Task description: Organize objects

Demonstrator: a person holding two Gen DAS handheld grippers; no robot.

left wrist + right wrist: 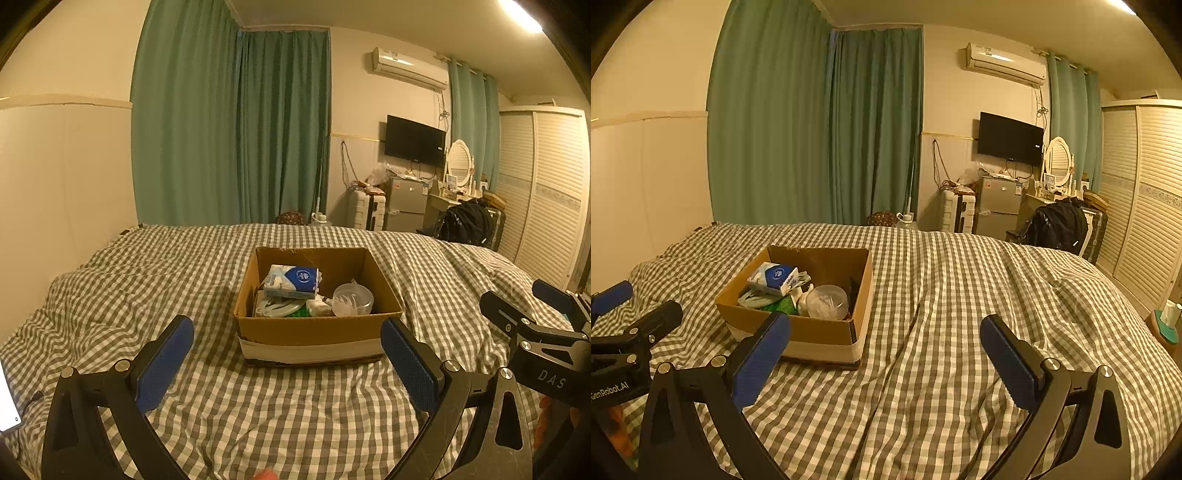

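Below, left gripper (287,352) and right gripper (885,349) both gape, empty (blue ribbed pads); beyond on checked bedding (960,332), cardboard box (314,328) holds tissue pack (293,281), clear domed container (352,298); lower items indistinct.

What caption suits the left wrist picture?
Open left gripper faces a cardboard box holding a tissue pack on a checked bed.
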